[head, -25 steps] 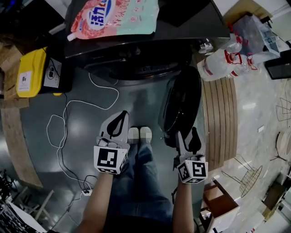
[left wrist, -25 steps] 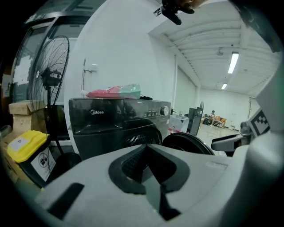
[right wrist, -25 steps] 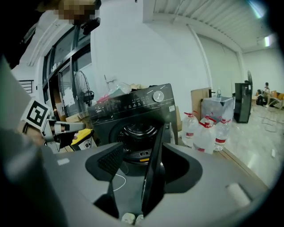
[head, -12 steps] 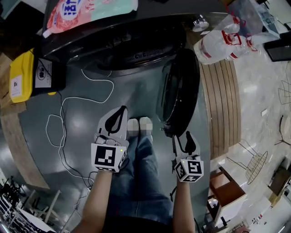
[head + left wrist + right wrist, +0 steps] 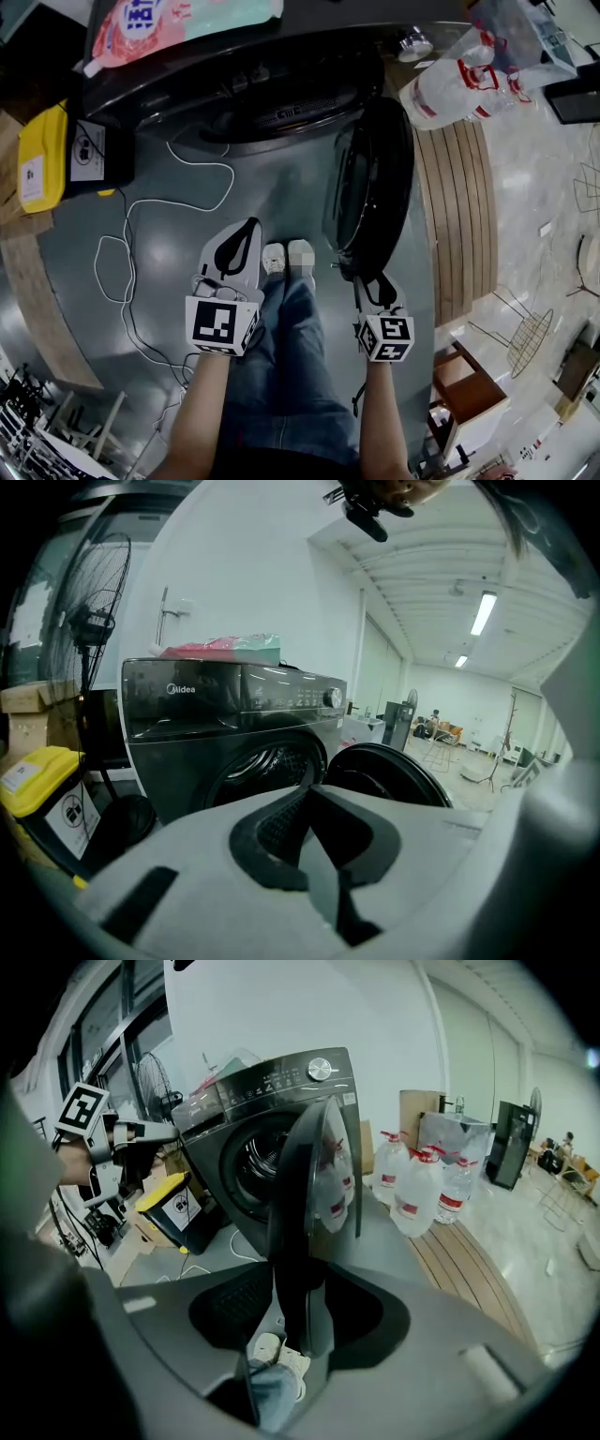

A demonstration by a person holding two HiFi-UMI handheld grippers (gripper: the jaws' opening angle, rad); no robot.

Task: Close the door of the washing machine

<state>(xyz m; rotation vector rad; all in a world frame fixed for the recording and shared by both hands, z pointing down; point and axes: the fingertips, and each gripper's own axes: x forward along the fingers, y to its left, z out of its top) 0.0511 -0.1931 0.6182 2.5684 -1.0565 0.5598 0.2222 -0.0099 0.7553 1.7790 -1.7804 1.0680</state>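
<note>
The dark washing machine (image 5: 281, 103) stands with its drum uncovered, and its round door (image 5: 375, 178) is swung out towards me on the right. My right gripper (image 5: 367, 279) sits at the door's near edge. In the right gripper view the door (image 5: 305, 1194) runs edge-on between the jaws of that gripper (image 5: 295, 1307). They have just been closing, and both pads look pressed on the rim. My left gripper (image 5: 251, 225) hangs shut and empty over the floor, left of the door. It (image 5: 311, 791) points at the machine (image 5: 234, 724) and the door (image 5: 394, 775).
A detergent bag (image 5: 178, 19) lies on top of the machine. A yellow bin (image 5: 37, 155) and a white cable (image 5: 141, 244) are on the left. Large water bottles (image 5: 450, 94) stand by a slatted wooden platform (image 5: 459, 216) on the right. My shoes (image 5: 286, 258) are between the grippers.
My right gripper has moved forward and down onto the door's near edge, and its jaws have narrowed round the rim. My left gripper has sunk slightly.
</note>
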